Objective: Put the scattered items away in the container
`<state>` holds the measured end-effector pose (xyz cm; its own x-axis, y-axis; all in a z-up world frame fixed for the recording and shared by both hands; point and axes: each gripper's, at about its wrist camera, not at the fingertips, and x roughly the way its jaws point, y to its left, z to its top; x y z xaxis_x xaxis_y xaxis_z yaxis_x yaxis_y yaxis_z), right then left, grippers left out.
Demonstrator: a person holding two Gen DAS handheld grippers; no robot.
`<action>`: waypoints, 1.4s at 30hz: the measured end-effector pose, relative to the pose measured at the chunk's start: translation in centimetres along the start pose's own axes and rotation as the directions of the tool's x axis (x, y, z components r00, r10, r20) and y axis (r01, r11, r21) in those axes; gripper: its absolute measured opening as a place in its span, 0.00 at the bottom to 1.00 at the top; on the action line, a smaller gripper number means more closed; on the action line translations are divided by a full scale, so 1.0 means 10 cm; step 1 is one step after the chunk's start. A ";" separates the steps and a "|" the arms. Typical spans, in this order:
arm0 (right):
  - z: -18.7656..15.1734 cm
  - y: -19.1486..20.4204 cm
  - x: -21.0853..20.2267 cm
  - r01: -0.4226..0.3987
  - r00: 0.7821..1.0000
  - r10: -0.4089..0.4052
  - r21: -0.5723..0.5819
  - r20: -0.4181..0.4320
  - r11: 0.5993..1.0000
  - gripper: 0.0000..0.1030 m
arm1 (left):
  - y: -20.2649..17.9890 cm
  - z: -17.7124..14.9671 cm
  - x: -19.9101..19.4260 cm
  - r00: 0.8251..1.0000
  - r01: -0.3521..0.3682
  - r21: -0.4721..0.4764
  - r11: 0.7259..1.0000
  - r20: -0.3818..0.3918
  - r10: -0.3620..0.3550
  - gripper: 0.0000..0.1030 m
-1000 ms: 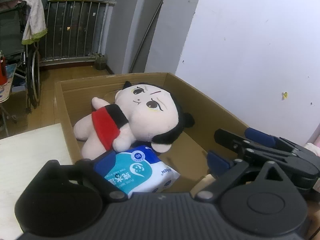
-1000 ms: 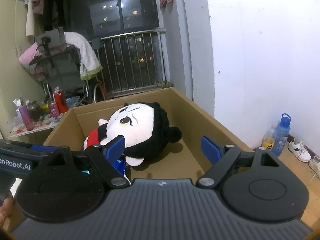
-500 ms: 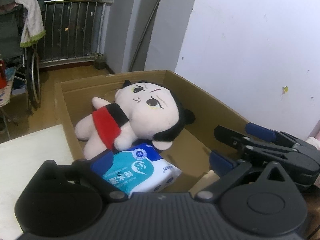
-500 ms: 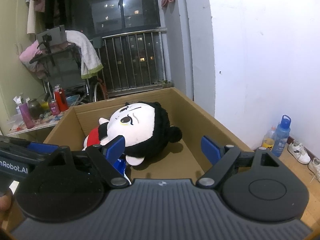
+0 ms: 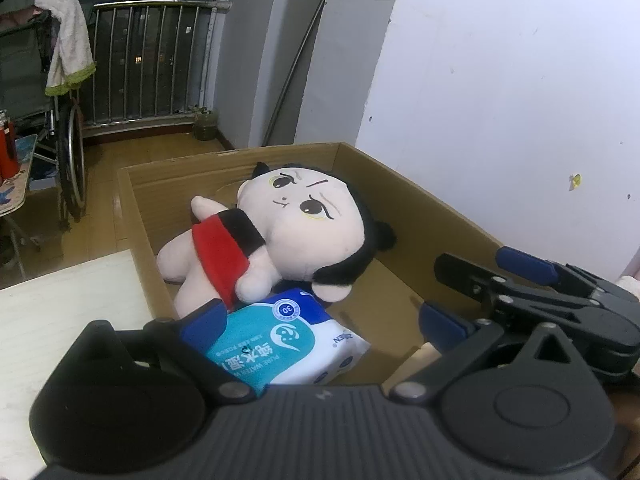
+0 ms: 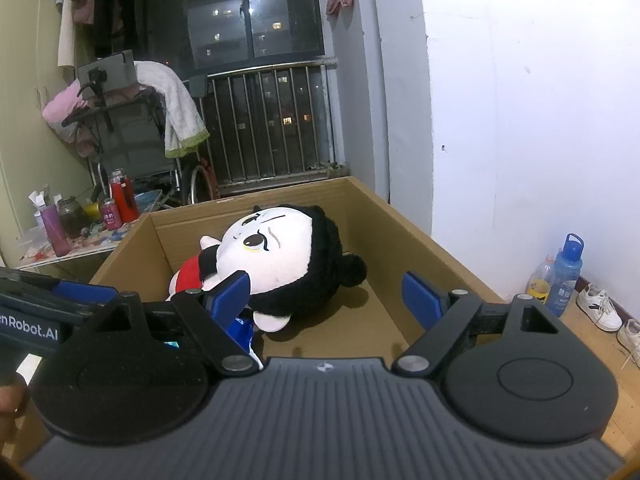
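Cardboard box already holds the plush doll and the wipes pack. Both the left claw and the right claw hang released and empty above it. Judging by this, a drop is finished; the next move calls for seeking any leftover item on the bench.

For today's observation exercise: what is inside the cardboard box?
Inside the cardboard box lie a plush doll and a pack of wet wipes touching its near side. Whatever sits beneath them, and the box's near corner behind the gripper body, is covered.
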<state>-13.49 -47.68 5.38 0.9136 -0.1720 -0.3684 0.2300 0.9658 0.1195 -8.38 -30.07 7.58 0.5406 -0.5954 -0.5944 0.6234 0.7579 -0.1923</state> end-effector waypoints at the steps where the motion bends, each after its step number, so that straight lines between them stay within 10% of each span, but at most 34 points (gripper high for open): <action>1: 0.00 0.00 0.00 -0.001 1.000 0.001 0.000 0.000 1.000 0.81 | 0.00 0.00 0.00 1.000 0.001 -0.001 1.000 0.001 -0.001 1.00; 42: -0.02 0.01 -0.02 0.023 0.999 -0.022 -0.010 0.027 1.000 0.81 | 0.02 0.01 0.00 1.000 -0.009 0.002 1.000 -0.002 0.009 0.98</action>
<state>-13.73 -47.51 5.33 0.9170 -0.1988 -0.3458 0.2473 0.9636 0.1019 -8.22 -29.97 7.67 0.5452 -0.5878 -0.5977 0.6197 0.7628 -0.1848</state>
